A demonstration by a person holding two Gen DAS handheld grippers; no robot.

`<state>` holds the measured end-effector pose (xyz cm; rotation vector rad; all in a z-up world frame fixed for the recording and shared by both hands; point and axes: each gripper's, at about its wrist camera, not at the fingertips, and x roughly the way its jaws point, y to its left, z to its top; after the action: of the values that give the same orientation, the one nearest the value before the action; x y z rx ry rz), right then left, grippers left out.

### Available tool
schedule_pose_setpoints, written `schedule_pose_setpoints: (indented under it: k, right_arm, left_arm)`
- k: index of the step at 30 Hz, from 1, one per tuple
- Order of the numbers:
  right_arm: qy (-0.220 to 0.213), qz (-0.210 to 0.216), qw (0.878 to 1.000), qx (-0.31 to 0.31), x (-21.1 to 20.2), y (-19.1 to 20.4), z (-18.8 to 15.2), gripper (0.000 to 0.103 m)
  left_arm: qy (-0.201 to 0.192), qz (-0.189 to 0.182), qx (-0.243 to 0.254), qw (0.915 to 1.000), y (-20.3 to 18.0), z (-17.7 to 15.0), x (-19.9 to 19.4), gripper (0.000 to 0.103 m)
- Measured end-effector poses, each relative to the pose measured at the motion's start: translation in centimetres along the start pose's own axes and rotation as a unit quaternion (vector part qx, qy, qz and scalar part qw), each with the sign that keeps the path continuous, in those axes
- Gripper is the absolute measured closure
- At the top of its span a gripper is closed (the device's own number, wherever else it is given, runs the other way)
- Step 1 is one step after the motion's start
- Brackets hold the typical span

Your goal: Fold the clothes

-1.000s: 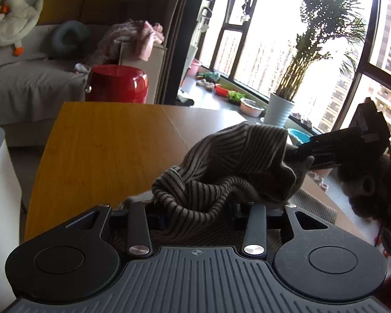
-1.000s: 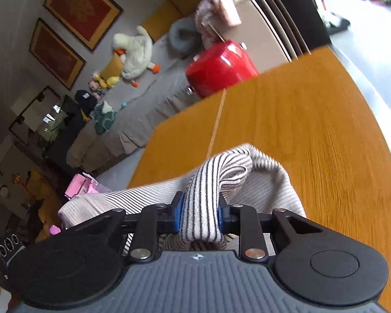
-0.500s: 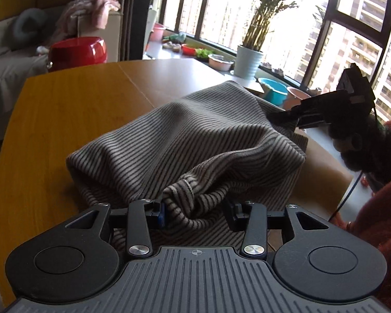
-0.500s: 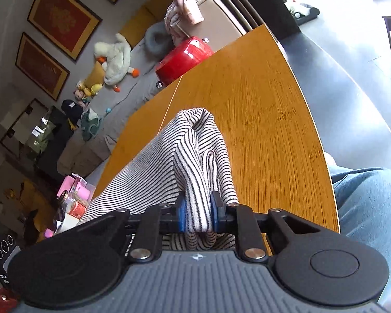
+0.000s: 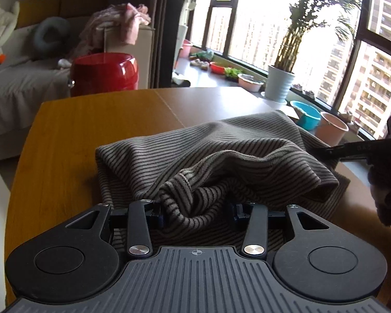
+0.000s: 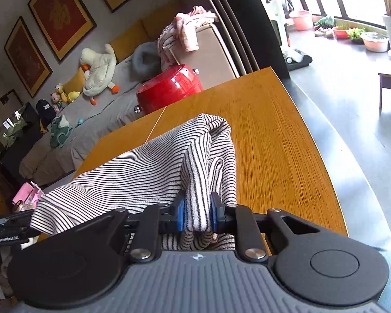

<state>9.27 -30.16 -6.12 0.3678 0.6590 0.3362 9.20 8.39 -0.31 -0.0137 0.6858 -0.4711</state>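
Note:
A striped knit garment (image 5: 221,154) lies bunched on the wooden table (image 5: 65,140). My left gripper (image 5: 195,210) has its jaws fairly wide apart with a thick fold of the garment's edge between them; the pads seem to touch the cloth on both sides. My right gripper (image 6: 197,215) is shut on a narrow pinched fold of the same garment (image 6: 153,167) and holds it a little above the table (image 6: 273,140). The right gripper also shows at the right edge of the left wrist view (image 5: 362,148).
A red pot (image 5: 104,74) stands beyond the table's far edge, also in the right wrist view (image 6: 169,88). A sofa (image 5: 18,83) with a plush duck is behind it. Potted plant (image 5: 280,83) and basins stand by the window. The table's right edge (image 6: 323,161) is close.
The garment has come down from a raised bunch and spread flatter over the table. Both grippers have kept their hold; the right wrist view has swung back toward the table's far end.

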Motion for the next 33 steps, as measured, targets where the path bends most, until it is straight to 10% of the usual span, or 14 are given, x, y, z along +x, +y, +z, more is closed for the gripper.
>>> schedule_pose_setpoints:
  k: [6, 14, 23, 28, 33]
  right_arm:
    - [-0.019, 0.004, 1.0, -0.001, 0.0, -0.3, -0.3, 0.086]
    - [-0.052, -0.022, 0.997, -0.06, -3.0, 3.3, -0.2, 0.075]
    - [0.015, 0.204, 0.978, -0.051, -6.6, 9.0, -1.4, 0.059]
    - [0.089, 0.216, 0.971, -0.053, -1.2, 11.9, -3.9, 0.058]
    - [0.025, 0.285, 0.958, -0.028, -1.7, 13.0, -2.4, 0.055]
  left_arm:
    - [0.011, 0.017, 0.039, 0.999, -0.1, -2.9, -4.4, 0.032]
    - [-0.015, 0.019, -0.05, 0.9985, 2.5, -1.9, -6.5, 0.035]
    - [-0.01, 0.054, -0.071, 0.996, 3.0, -1.7, -4.1, 0.048]
    - [-0.015, 0.055, -0.094, 0.9939, 3.7, -2.1, -4.5, 0.038]
    - [-0.011, 0.057, -0.102, 0.993, 4.0, -2.4, -4.4, 0.029]
